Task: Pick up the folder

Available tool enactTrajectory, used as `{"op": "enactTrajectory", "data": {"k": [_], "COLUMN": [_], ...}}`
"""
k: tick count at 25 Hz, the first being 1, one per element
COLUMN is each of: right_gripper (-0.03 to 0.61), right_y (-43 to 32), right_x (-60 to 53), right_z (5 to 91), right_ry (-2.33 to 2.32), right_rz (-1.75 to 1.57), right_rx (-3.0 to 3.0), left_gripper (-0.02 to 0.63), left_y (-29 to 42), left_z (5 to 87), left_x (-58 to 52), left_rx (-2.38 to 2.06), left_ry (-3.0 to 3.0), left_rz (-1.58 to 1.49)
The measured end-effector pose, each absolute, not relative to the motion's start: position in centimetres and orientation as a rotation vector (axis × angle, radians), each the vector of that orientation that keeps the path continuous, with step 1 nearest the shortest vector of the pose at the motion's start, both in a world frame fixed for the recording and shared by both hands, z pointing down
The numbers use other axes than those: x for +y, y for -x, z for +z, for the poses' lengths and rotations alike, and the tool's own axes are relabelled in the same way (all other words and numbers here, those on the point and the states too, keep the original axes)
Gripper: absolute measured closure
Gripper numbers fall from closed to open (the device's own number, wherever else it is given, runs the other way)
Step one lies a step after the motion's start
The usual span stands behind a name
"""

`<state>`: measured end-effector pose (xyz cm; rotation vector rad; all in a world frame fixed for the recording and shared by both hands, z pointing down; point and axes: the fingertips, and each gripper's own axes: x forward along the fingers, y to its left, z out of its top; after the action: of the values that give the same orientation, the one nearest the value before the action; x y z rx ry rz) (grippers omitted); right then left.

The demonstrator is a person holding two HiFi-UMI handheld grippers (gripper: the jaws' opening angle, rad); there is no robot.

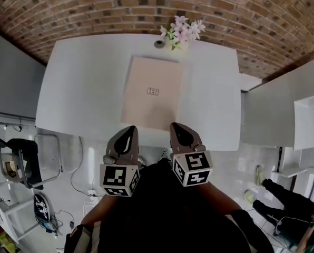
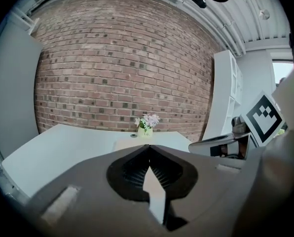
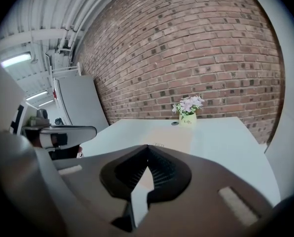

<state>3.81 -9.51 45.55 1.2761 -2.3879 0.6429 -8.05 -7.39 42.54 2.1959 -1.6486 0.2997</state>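
Observation:
A pale pink folder (image 1: 151,93) lies flat on the white table (image 1: 83,88), its near edge close to the table's front edge. A small dark label sits at its middle. My left gripper (image 1: 130,129) is shut and empty, its tips over the table's front edge just left of the folder's near corner. Beside it, my right gripper (image 1: 174,126) is shut too, its tips at the folder's near right corner. In the left gripper view the folder (image 2: 132,143) shows beyond the shut left gripper (image 2: 149,147). The right gripper view shows the folder (image 3: 169,141) past the shut right gripper (image 3: 148,147).
A small pot of pink flowers (image 1: 182,32) and a round dark object (image 1: 159,44) stand at the table's far edge against the brick wall. White cabinets (image 1: 283,109) stand to the right. A chair (image 1: 25,159) and cables lie on the floor at the left.

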Motion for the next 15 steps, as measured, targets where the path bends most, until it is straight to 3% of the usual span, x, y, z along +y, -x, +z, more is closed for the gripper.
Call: {"op": "enactTrajectory", "data": {"k": [8,15], "right_gripper": [0.575,0.473], "right_y": [-4.6,-5.4], "right_x": [-11.8,-13.2], "right_z": [48.4,51.0], "right_ry": [-1.242,-1.316], "right_rz": [0.683,0.781], "right_rx": [-2.329,-2.224], "left_gripper": [0.615,0.536], "left_y": [7.5,7.6], "left_z": [45.2,49.2], "left_x": [-10.1,-12.6], "left_rx": [-1.592,-1.397], "left_ry": [-2.160,-2.178], "left_rz": [0.349,0.461]}}
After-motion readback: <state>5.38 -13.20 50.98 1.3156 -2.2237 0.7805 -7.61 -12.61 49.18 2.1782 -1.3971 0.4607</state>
